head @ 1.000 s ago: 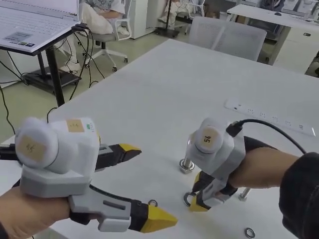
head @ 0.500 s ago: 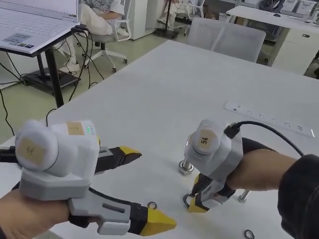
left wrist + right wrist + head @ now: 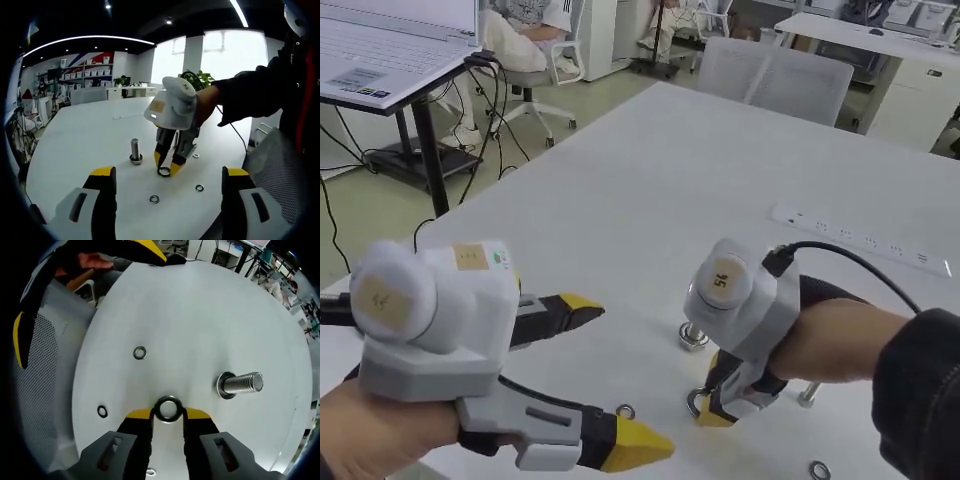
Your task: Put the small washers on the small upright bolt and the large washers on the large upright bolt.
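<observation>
Shifting slightly toward 9 o'clock, my right gripper (image 3: 705,405) pinches a large washer (image 3: 167,399) on the table (image 3: 650,180); the large upright bolt (image 3: 240,383) stands at its 2 o'clock. My left gripper (image 3: 625,372) gapes wide, empty.

In the head view the left tongs (image 3: 618,372) sit in the lower left of the frame, jaws wide apart. The right tongs (image 3: 712,408) sit at lower centre, low over the desk (image 3: 650,180). A large washer (image 3: 697,401) lies between the right tongs' tips, pinched from both sides. The large bolt (image 3: 694,335) stands just above them in the frame, and the small bolt (image 3: 808,392) stands just to their right. One small washer (image 3: 625,409) lies between the two tongs, and another lies at the bottom right. A power strip (image 3: 860,240) lies at middle right. A chair (image 3: 775,70) stands past the desk's far edge at the top, and a laptop (image 3: 380,45) is at the upper left.
</observation>
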`<state>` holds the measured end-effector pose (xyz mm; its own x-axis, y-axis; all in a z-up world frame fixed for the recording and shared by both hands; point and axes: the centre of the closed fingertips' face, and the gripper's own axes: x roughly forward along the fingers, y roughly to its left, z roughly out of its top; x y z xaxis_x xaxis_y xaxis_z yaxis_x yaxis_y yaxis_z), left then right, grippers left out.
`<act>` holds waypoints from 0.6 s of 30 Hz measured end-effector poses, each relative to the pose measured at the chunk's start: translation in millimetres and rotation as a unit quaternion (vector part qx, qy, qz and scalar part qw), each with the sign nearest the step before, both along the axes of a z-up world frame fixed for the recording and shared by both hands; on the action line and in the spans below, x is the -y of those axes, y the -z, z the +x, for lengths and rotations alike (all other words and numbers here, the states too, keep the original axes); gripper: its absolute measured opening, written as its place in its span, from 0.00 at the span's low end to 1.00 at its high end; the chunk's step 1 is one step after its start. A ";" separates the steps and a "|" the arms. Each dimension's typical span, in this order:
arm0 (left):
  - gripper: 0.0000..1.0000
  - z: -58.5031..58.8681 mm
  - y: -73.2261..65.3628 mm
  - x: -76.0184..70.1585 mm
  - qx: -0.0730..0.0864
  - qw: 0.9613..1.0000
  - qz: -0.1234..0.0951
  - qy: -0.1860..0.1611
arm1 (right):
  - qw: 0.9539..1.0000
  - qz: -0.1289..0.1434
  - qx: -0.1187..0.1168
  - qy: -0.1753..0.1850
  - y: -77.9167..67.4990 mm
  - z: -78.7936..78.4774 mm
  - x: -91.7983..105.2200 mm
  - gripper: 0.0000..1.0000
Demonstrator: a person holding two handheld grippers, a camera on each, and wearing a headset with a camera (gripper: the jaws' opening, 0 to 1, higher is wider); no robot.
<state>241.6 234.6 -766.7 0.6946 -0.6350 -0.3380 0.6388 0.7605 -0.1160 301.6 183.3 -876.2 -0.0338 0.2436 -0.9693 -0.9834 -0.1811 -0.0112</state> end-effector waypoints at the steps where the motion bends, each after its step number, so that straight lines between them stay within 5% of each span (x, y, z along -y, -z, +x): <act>1: 0.87 0.0 0.1 0.1 0.000 1.000 0.000 0.000 | 1.000 0.000 0.000 -0.001 0.0 0.1 -0.1 0.25; 18: 0.87 -0.5 0.7 -1.5 -0.002 1.000 0.002 -0.002 | 1.000 -0.001 -0.006 0.003 -0.5 4.0 1.7 0.23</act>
<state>241.1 236.2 -767.4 0.6954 -0.6317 -0.3426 0.6359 0.7630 -0.1161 305.7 181.6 -875.7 -0.0437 0.2417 -0.9694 -0.9846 -0.1749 0.0007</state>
